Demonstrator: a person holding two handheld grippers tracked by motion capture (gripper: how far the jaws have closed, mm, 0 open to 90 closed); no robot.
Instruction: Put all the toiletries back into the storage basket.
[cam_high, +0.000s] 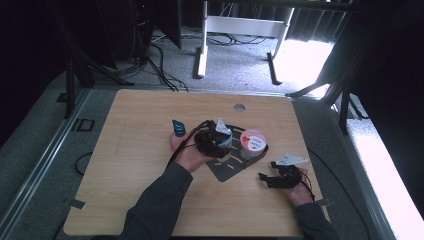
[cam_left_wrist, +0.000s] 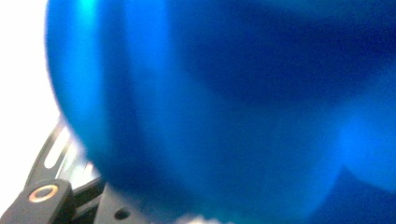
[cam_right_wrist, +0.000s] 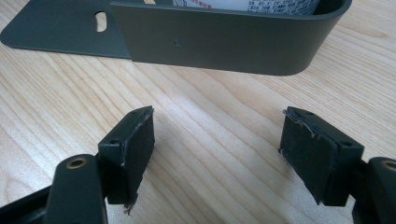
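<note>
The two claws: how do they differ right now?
The left claw sits over the dark metal holder, around a blue container that crowds its own view; the right claw rests on the wooden table, short of the holder. The right claw's jaws stand wide with nothing between them; the left claw's have the container between them. Both are hand-held.

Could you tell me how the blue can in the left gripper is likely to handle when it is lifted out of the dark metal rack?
The blue can looks smooth and glossy, so it may slip between the pads of the left gripper. Its rounded wall suggests it would roll if laid on the table. Standing in the dark metal rack beside the pink-lidded tub, it seems unlikely to tip.
</note>
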